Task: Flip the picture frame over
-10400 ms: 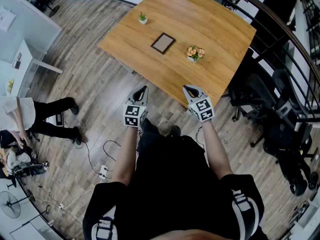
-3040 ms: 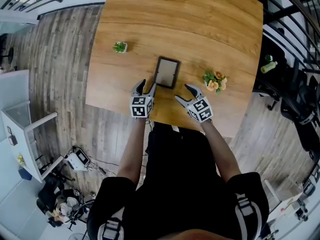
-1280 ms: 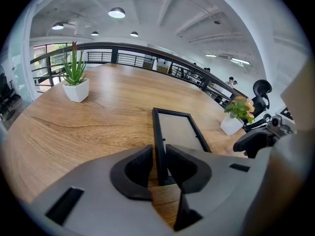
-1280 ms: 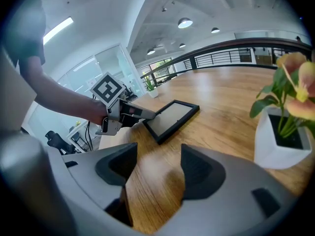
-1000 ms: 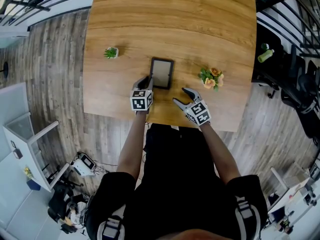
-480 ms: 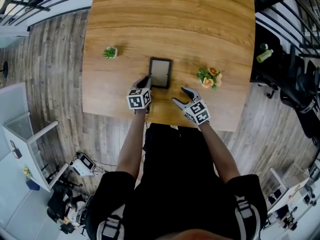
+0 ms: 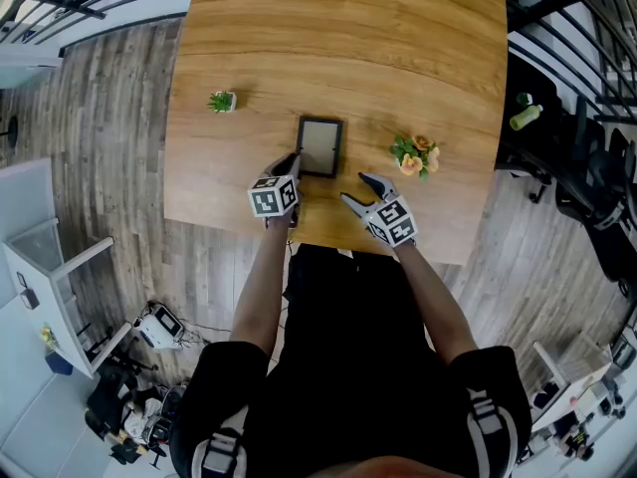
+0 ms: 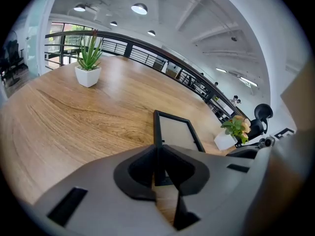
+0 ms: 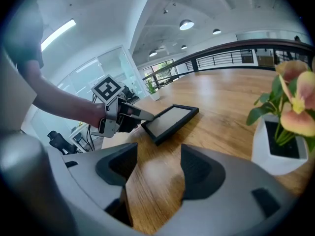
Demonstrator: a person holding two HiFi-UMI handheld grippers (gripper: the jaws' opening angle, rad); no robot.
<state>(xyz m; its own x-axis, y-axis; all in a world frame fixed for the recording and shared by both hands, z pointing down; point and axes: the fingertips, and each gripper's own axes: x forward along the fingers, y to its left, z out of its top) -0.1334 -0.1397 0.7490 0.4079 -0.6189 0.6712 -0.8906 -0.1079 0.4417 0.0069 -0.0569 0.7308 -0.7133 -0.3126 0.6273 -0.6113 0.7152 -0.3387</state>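
Observation:
A black picture frame lies face up on the wooden table; it also shows in the left gripper view and the right gripper view. My left gripper is at the frame's near left corner, and its jaws are shut on the frame's edge. The right gripper view shows that left gripper pinching the corner. My right gripper hovers open over bare wood, to the right of the frame's near end, with nothing between its jaws.
A small green plant in a white pot stands at the left of the table. A pot of orange flowers sits just right of the frame, close to my right gripper. Office chairs stand beyond the table's right edge.
The left gripper has rolled a little and its jaws have closed onto the frame's near left corner. The right gripper has kept still.

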